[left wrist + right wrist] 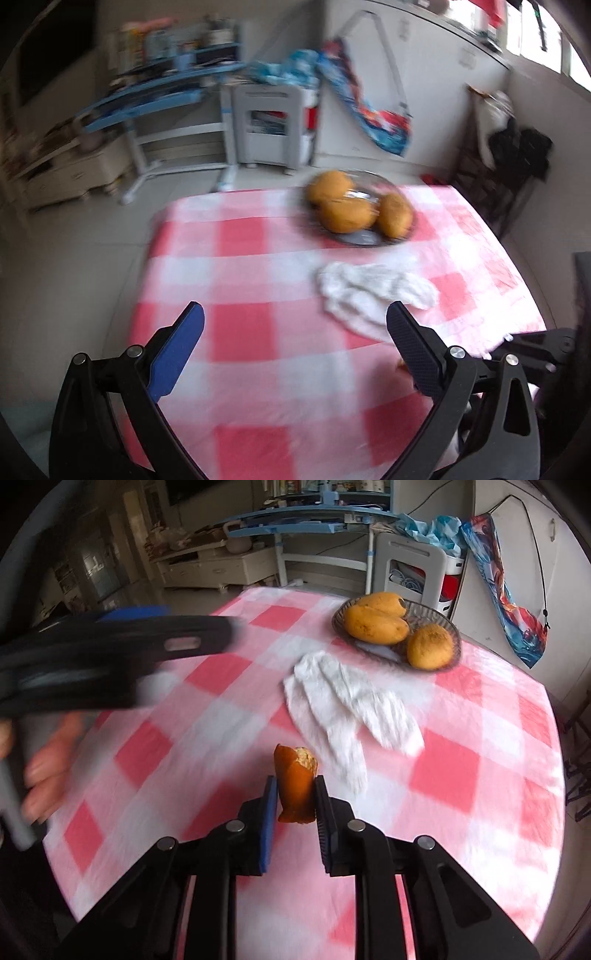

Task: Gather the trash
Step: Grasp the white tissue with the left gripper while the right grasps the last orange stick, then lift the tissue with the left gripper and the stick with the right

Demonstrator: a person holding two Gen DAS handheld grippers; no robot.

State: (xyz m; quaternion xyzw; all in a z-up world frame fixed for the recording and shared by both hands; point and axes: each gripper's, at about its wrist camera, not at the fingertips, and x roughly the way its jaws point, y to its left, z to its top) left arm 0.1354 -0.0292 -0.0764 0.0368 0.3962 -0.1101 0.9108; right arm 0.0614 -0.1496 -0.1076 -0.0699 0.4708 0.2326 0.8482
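Observation:
An orange-brown food scrap with a torn, crumbly top (293,764) stands upright between the pads of my right gripper (295,781), which is shut on it just above the pink checked tablecloth (461,775). A crumpled white tissue (343,709) lies beyond it, towards the bowl. In the left wrist view the same tissue (373,291) sits just past my left gripper (295,308), which is open with nothing between its fingers. That gripper also shows as a blurred black shape (110,653) at the left of the right wrist view, with a hand (48,768) under it.
A dark wire bowl (456,635) holding three yellow mangoes (373,624) stands at the far side of the table (240,236). Beyond the table are a blue desk (314,517), a white cart (410,568) and a wall with a colourful cloth.

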